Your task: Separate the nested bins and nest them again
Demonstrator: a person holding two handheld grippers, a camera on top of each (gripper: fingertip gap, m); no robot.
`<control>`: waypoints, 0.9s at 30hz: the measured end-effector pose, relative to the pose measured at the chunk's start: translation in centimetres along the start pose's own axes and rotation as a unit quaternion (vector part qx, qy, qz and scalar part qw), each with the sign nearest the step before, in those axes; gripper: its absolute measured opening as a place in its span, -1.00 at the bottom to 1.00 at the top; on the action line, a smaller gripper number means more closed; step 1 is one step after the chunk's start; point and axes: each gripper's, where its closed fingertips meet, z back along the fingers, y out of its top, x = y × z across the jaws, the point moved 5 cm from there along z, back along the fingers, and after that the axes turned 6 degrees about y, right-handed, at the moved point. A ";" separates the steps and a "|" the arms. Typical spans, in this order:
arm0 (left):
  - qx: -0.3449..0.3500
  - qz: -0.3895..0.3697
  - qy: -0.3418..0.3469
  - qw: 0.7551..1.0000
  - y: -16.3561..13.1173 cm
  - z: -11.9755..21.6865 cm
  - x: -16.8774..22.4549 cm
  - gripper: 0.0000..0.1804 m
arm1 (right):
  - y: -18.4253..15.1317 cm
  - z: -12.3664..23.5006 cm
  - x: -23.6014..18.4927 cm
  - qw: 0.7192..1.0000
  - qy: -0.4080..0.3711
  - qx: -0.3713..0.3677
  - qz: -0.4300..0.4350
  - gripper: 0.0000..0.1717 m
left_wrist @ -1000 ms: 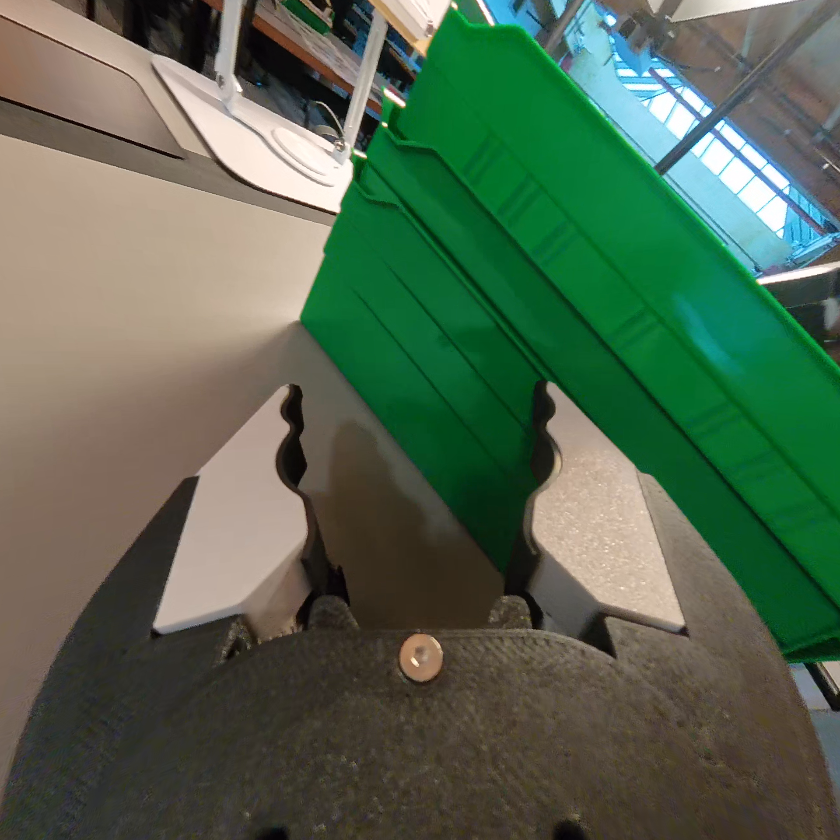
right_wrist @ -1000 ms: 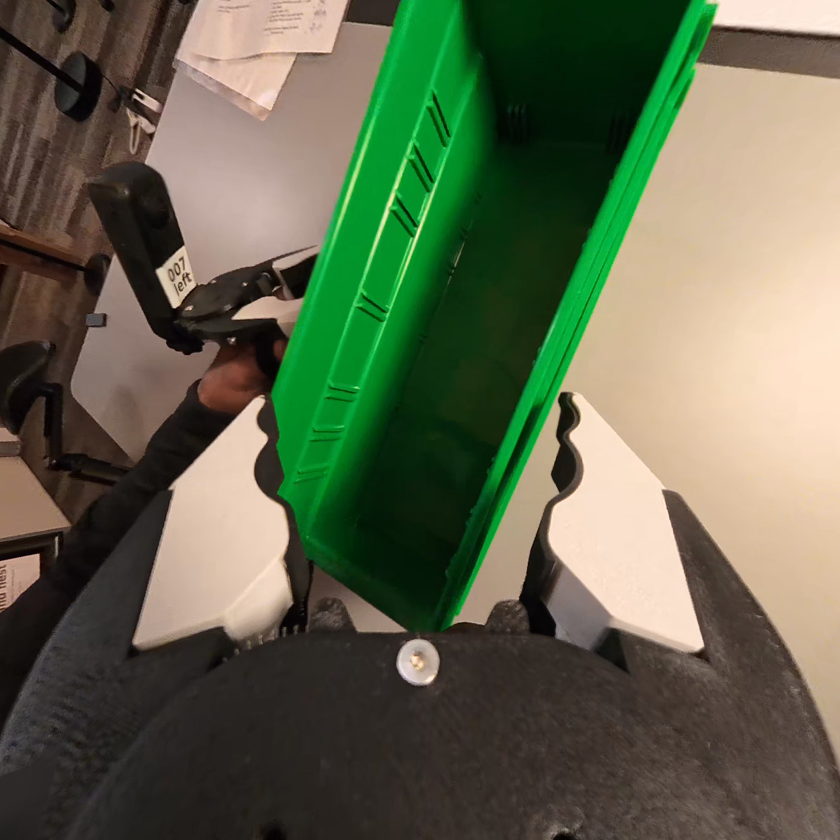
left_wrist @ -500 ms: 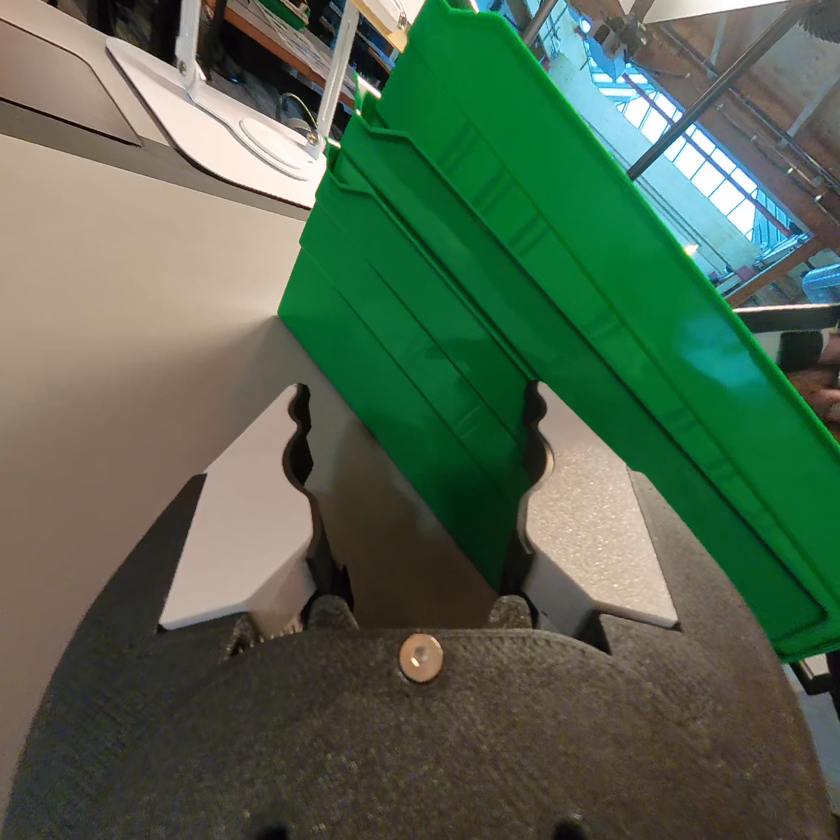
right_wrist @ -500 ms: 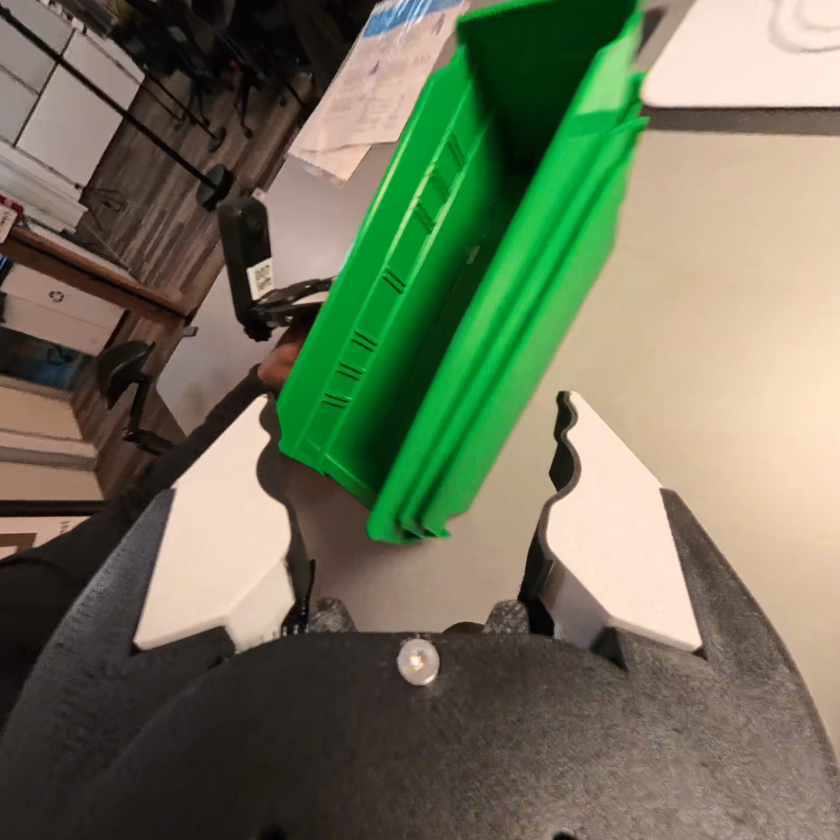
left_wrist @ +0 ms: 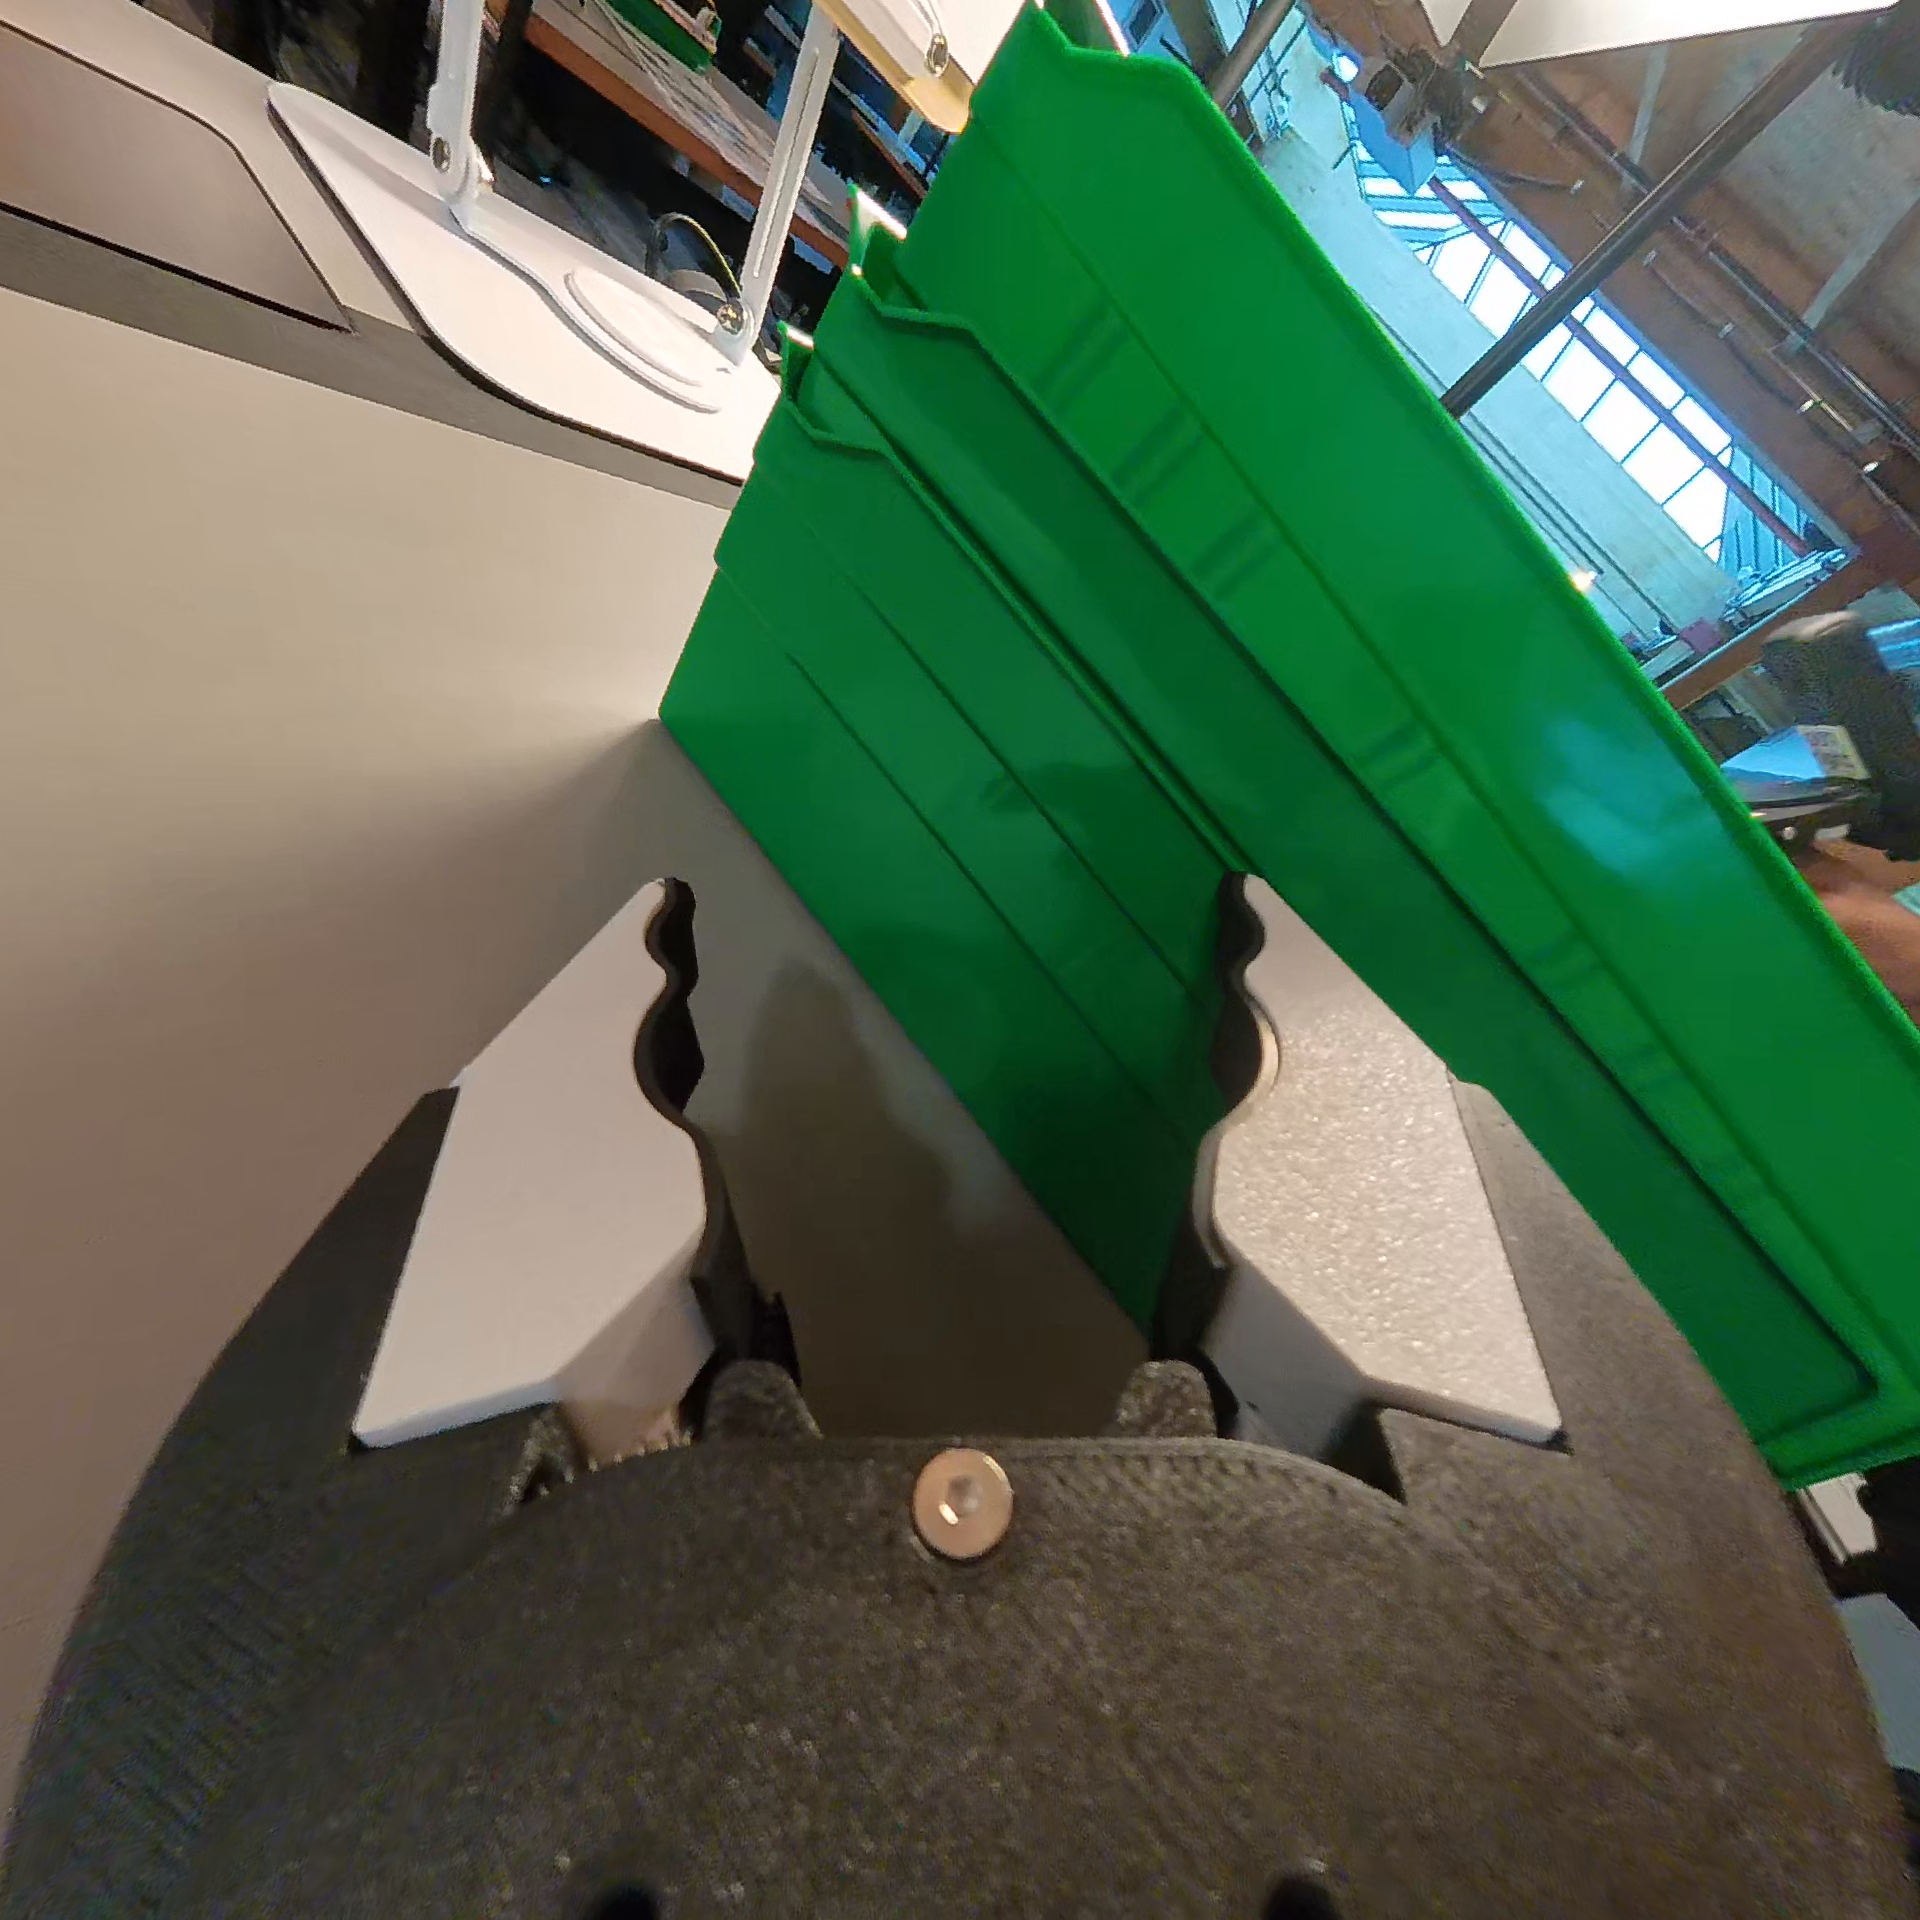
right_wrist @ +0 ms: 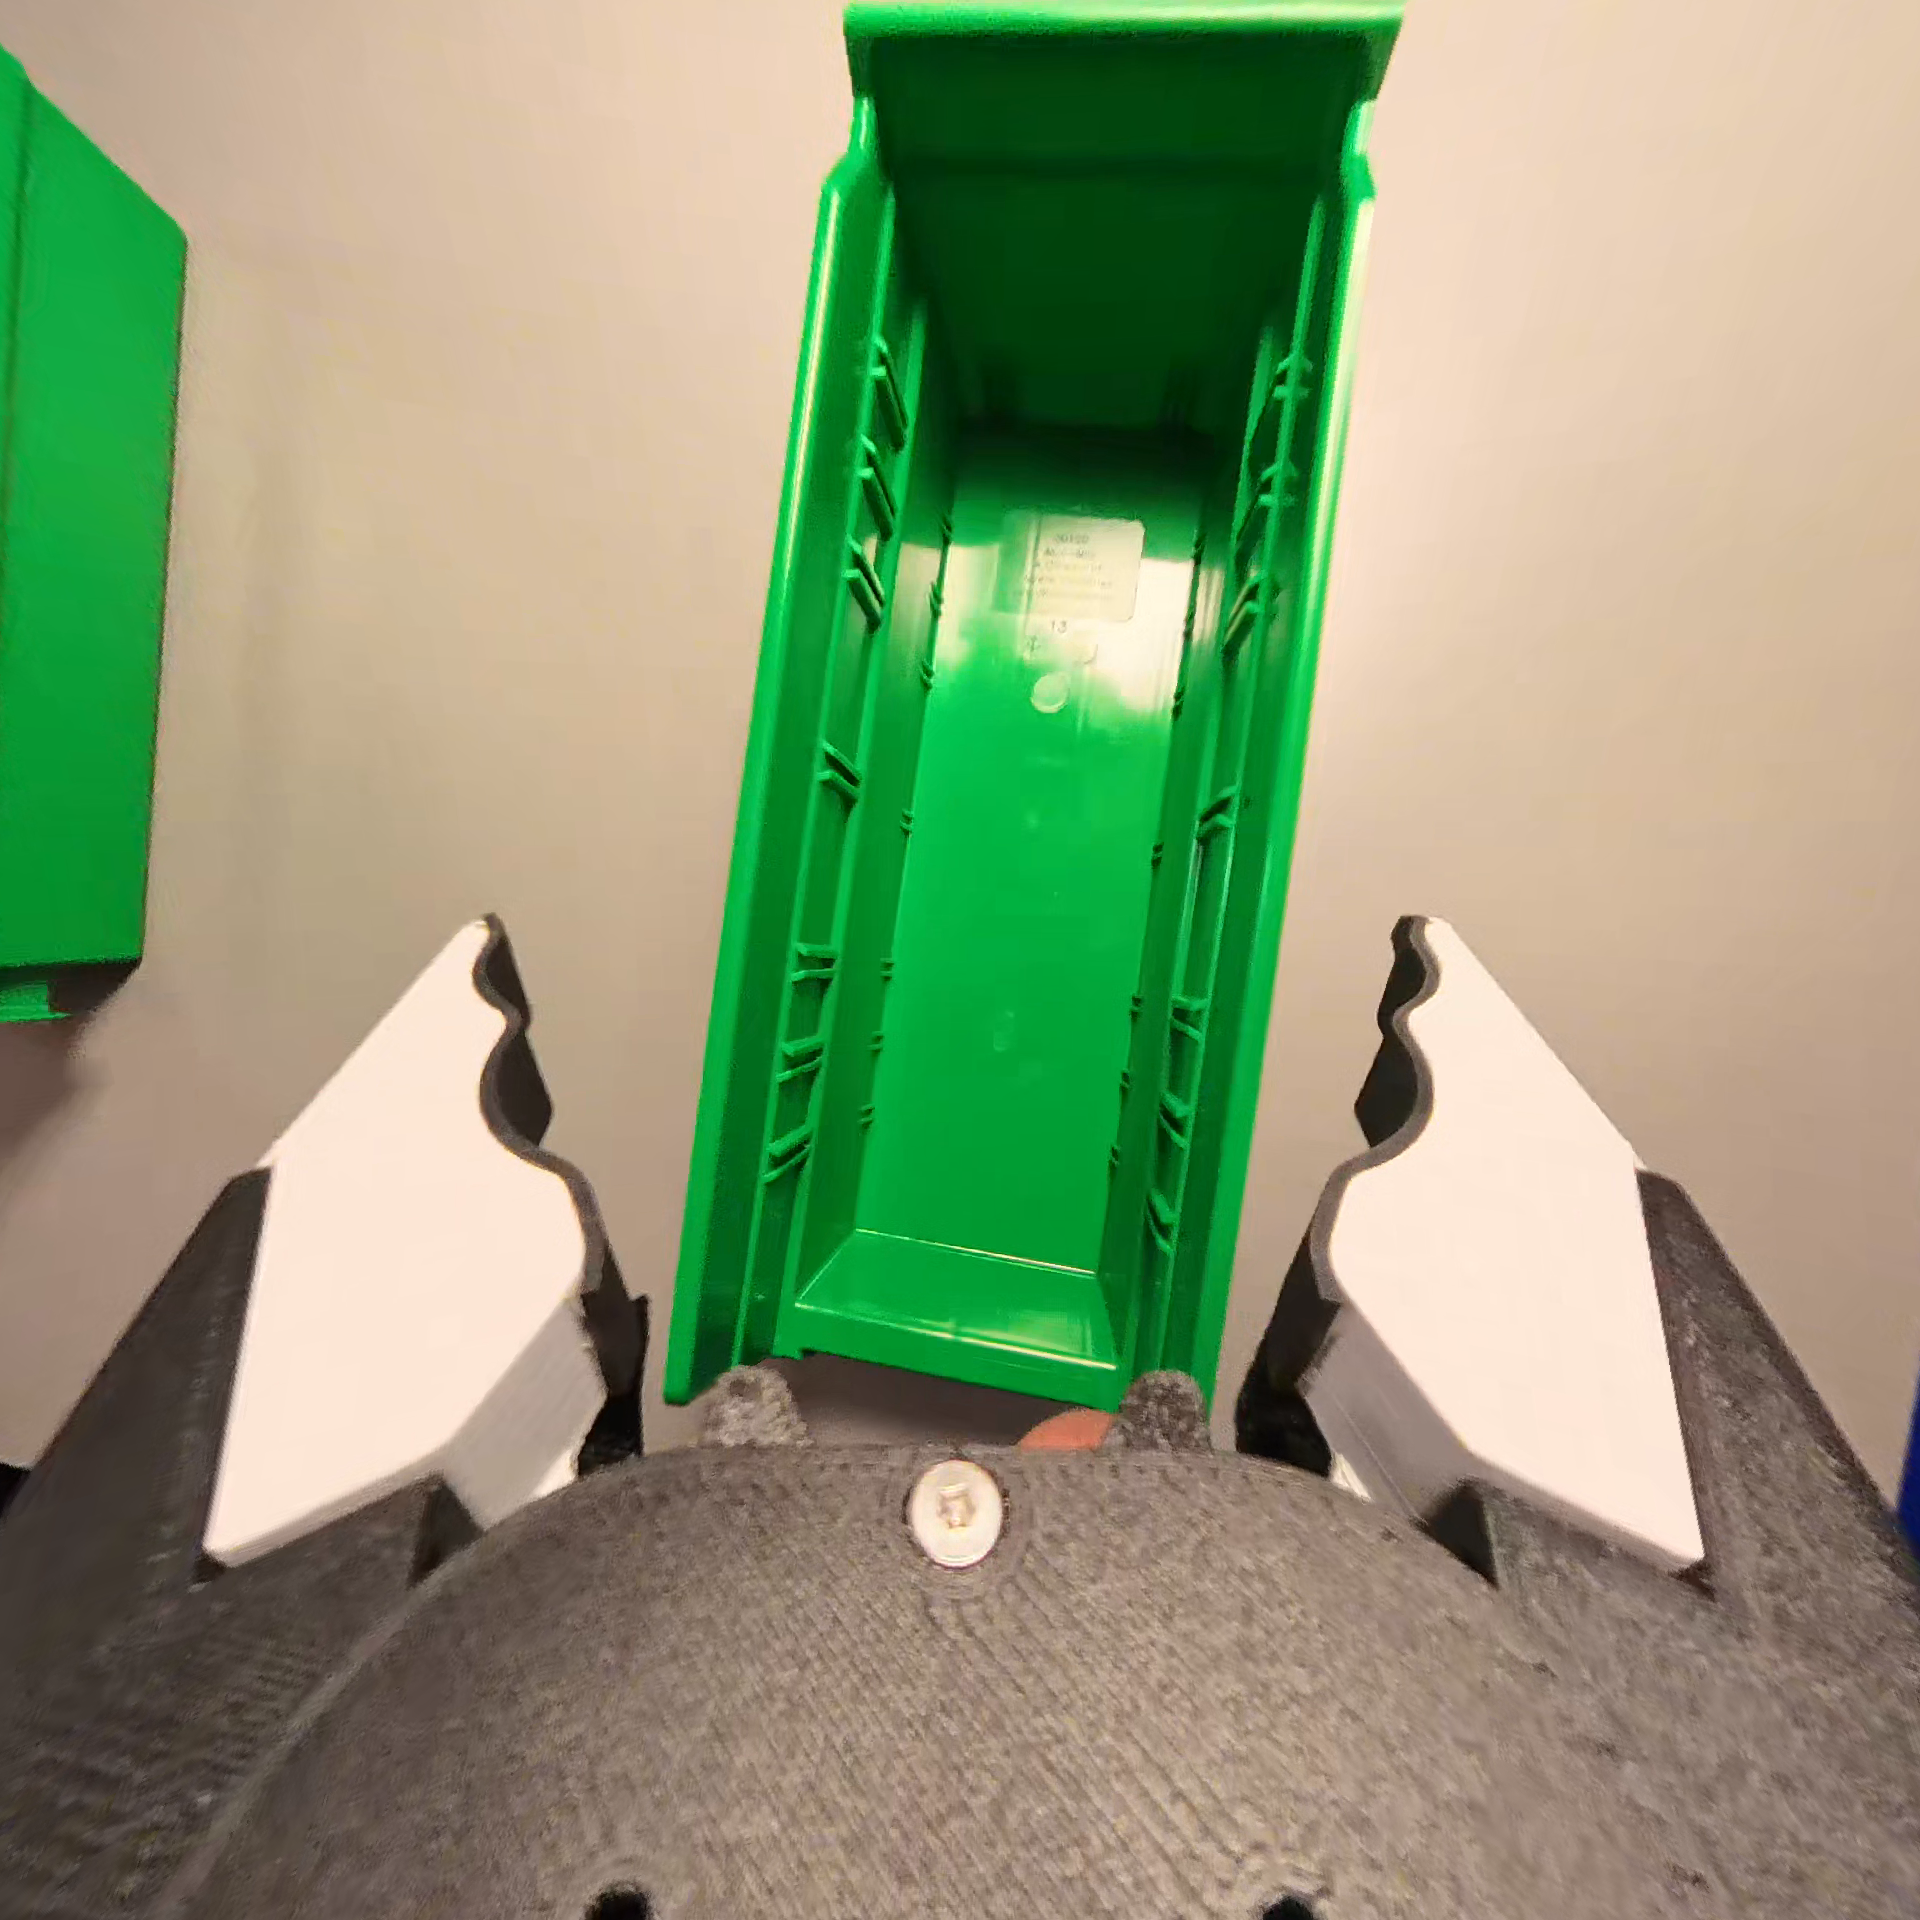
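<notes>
The left wrist camera is sitting low over the pale table, tilting upward past its own spread fingers, very close against the side of the stacked green bins, with rafters and windows showing beyond. The right wrist camera is looking nearly straight down from above, close, into a single open green bin. Both are sharing the table and the stack.

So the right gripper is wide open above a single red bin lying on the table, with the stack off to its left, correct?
Almost. The bin is green, not red. The right wrist view shows it lying open side up on the table, the right gripper wide open above it without touching it, and the stack at the left edge.
</notes>
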 end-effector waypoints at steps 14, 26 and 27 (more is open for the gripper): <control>-0.009 0.004 -0.001 1.000 -0.1 0.0 -0.1 0.11 | -0.3 -4.8 1.3 0.989 -0.060 -0.136 0.011 0.85; -0.033 -0.019 -0.022 0.999 -1.6 -1.0 2.2 0.05 | -0.3 -4.3 2.1 0.989 -0.054 -0.140 -0.007 0.45; -0.039 -0.024 -0.028 0.999 -1.9 -1.2 2.6 0.05 | -0.2 -4.1 2.1 0.989 -0.052 -0.135 -0.008 0.41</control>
